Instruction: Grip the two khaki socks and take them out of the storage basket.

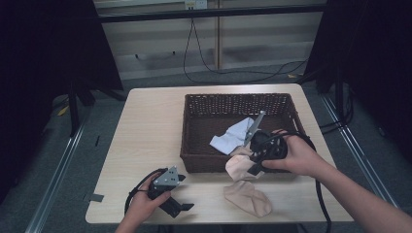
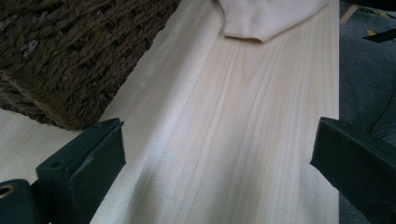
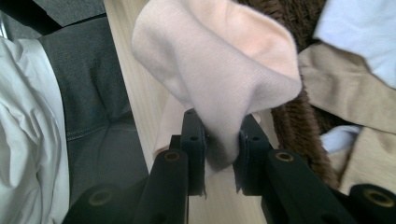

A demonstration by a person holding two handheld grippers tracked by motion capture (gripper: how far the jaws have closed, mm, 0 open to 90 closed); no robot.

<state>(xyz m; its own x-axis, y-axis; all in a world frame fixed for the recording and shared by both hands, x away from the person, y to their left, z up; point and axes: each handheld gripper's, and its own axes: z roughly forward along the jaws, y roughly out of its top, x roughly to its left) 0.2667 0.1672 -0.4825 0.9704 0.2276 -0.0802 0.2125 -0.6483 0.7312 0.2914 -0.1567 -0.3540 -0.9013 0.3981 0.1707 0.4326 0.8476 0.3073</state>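
My right gripper (image 1: 253,156), right of centre in the high view, has its jaws pinched on a pale peach sock (image 3: 219,70) at the front rim of the wicker basket (image 1: 194,160). My left gripper (image 1: 170,196), lower left, rests on the table (image 1: 145,126) with jaws wide, gripping nothing; a second peach sock (image 1: 248,198) lies at lower centre.

A lab-like recording space: bare wooden table (image 1: 145,145), dark curtains (image 1: 43,48), loose floor cables (image 1: 233,73).
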